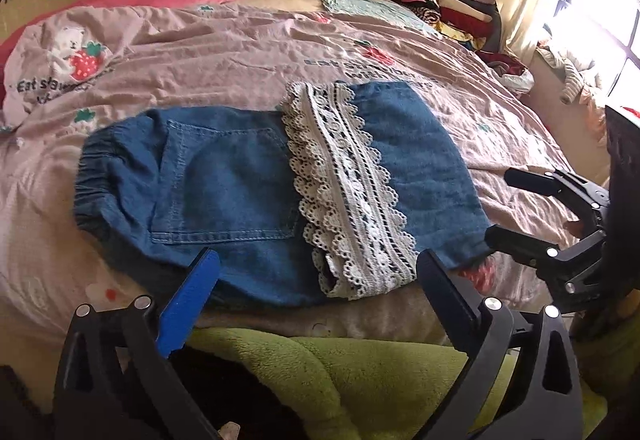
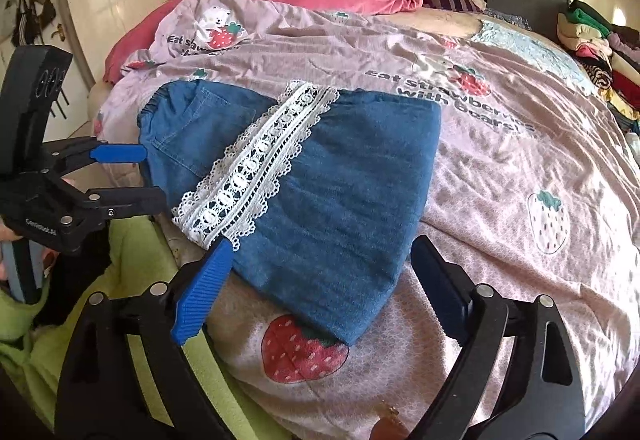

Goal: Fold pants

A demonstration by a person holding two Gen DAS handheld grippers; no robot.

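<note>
Folded denim pants (image 1: 240, 179) flat on bed (image 1: 500, 159), both tools apart, holding nothing.
Long axis runs left-right along near bed edge: elastic waistband at left end, fold at right, white lace hem (image 1: 348, 191) lying crosswise over the middle. Left tool (image 1: 316, 272) and right tool (image 2: 320, 260) hover at near edge, fingers clear of denim.

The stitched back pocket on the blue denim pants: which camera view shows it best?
The left wrist view: the stitched back pocket lies fully visible on the blue denim pants. The right wrist view shows only part of it, under the white lace band.
</note>
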